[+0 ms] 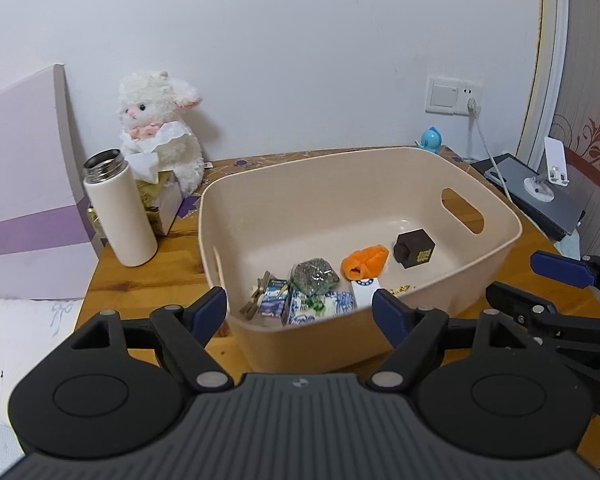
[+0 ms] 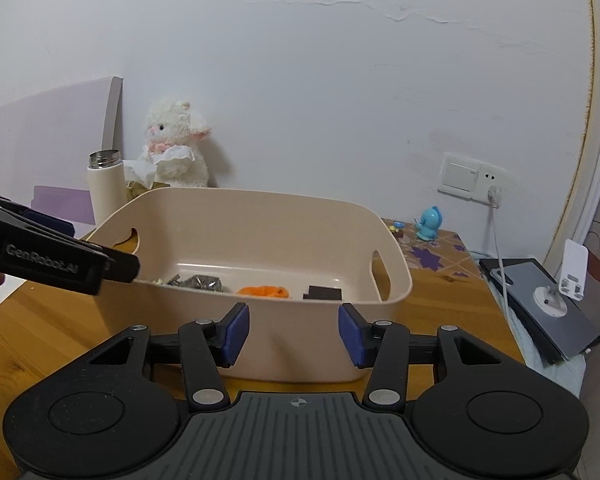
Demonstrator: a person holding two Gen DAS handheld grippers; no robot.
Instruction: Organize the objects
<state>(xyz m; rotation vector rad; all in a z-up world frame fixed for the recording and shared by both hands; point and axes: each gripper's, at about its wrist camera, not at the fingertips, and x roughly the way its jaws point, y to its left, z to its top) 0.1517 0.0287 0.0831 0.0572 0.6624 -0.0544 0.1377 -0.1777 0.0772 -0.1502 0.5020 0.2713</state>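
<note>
A beige plastic bin stood on the wooden tabletop and served as the reference for everything else. Inside the bin, near its front wall, lay a cluster of small things: a grey crinkled foil packet, blue-and-white patterned packets, and a small blue carton. An orange soft piece lay toward the middle of the bin floor, with a dark brown cube just to its right, below the bin's right handle slot.

The left gripper hovered over the bin's front rim with its blue-padded fingers spread apart and nothing between them. The right gripper sat in front of the bin's near wall, jaws likewise parted and empty.

To the left of the bin stood a white bottle with an uncapped steel mouth. Behind the bottle, a white plush lamb leaned against the wall. A small blue figurine stood behind the bin's far right corner, and a grey tablet with a white stand lay to the right of the bin.
</note>
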